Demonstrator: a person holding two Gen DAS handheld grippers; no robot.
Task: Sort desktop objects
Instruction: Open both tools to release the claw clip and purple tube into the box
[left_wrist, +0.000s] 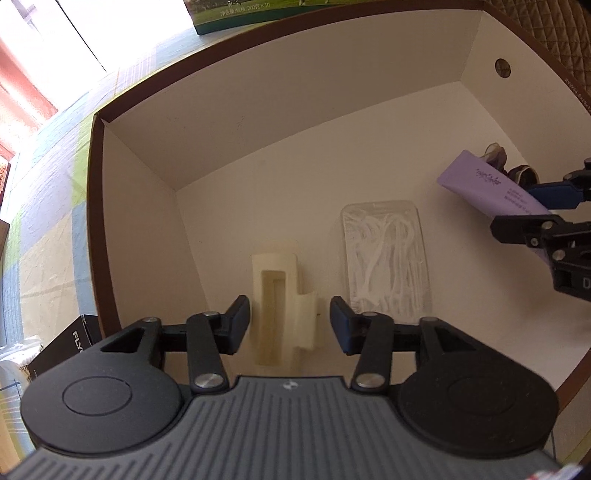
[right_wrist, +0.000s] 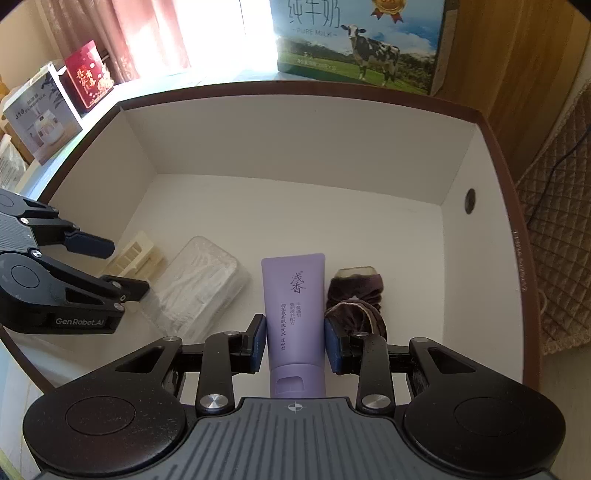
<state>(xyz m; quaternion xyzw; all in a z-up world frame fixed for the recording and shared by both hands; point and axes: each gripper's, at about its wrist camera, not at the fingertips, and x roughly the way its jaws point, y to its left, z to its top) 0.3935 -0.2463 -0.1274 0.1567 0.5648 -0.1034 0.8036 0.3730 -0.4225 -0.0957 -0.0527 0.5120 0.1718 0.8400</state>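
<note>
A curtained window lit the room from behind, and on the tabletop sat a large brown-rimmed box (right_wrist: 306, 88) with white inner walls, its open top facing both cameras. The box served as the place for collecting the desktop's loose items, and everything in play lay on its floor.

The lilac shampoo tube (right_wrist: 293, 306) stood between the pads of the right gripper (right_wrist: 294, 341), both blue pads pressed against its sides just above the cap, cap end toward the camera. It was probably held low so that it could be laid flat rather than dropped. Just beside it on the right lay a dark brown scrunchie (right_wrist: 356, 297), touching or nearly touching the right pad.

To the left of the tube rested a clear plastic case of floss picks (left_wrist: 386, 260), flat on the floor. Beyond that lay a cream plastic holder (left_wrist: 282, 314), lying between the fingers of the left gripper (left_wrist: 290, 325). Those jaws stood apart with a gap on each side, so the holder looked released, set down next to the case to keep the items in a row.

Outside the box, a milk carton (right_wrist: 354, 40) printed with a cow stood behind the far wall, and a red gift box (right_wrist: 90, 74) sat off to the left
</note>
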